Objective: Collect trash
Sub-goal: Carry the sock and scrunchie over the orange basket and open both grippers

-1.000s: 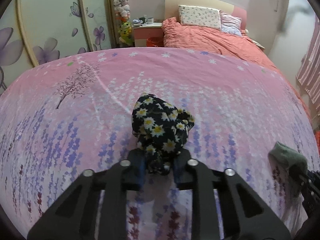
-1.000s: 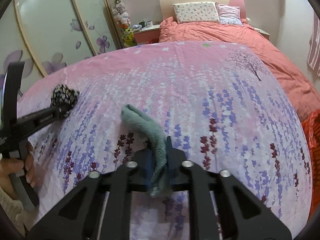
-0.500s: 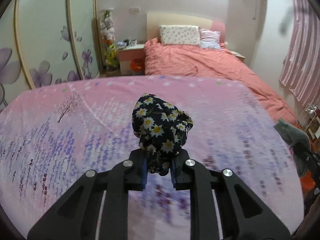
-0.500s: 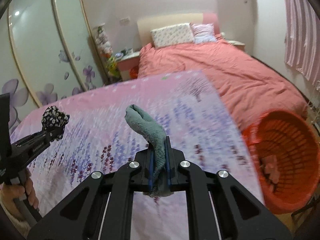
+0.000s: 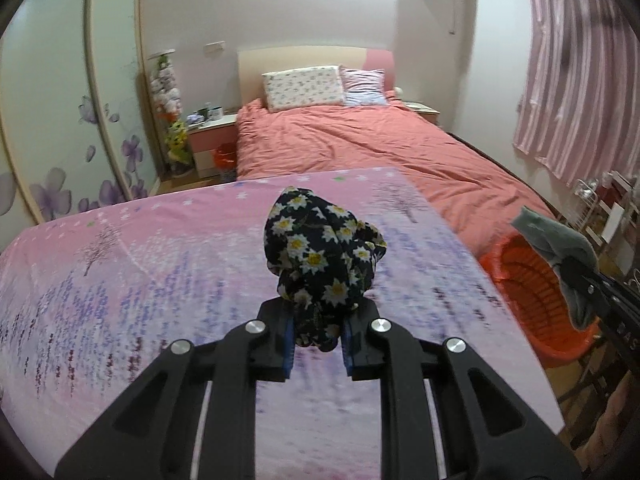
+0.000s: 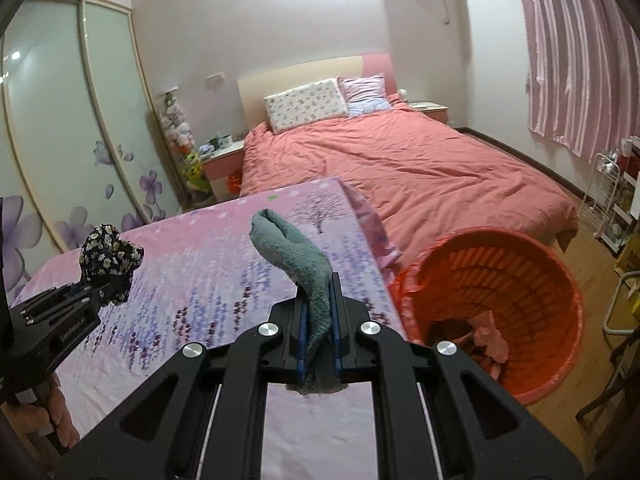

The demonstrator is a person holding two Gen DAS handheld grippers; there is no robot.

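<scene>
My left gripper (image 5: pixel 318 334) is shut on a bunched black cloth with white daisies (image 5: pixel 322 250), held up above the pink flowered sheet (image 5: pixel 160 264). The right wrist view shows that same cloth (image 6: pixel 109 254) at the far left. My right gripper (image 6: pixel 318 338) is shut on a grey-green terry cloth (image 6: pixel 292 254) that sticks up from the pads. An orange plastic basket (image 6: pixel 560 280) stands on the floor to the right of the sheet's edge, with pink scraps inside. In the left wrist view the basket (image 5: pixel 532 296) sits behind the right gripper and its grey-green cloth (image 5: pixel 556 240).
A bed with a salmon cover (image 6: pixel 400 168) and two pillows lies beyond the sheet. A sliding wardrobe with flower decals (image 5: pixel 60 120) fills the left. A bedside cabinet (image 5: pixel 208 136), a striped pink curtain (image 6: pixel 576 52) and a white wire rack (image 6: pixel 612 200) stand around.
Both grippers have risen and swung to the right with their cloths still held. The orange basket, out of view a second ago, now sits at the right of both views.
</scene>
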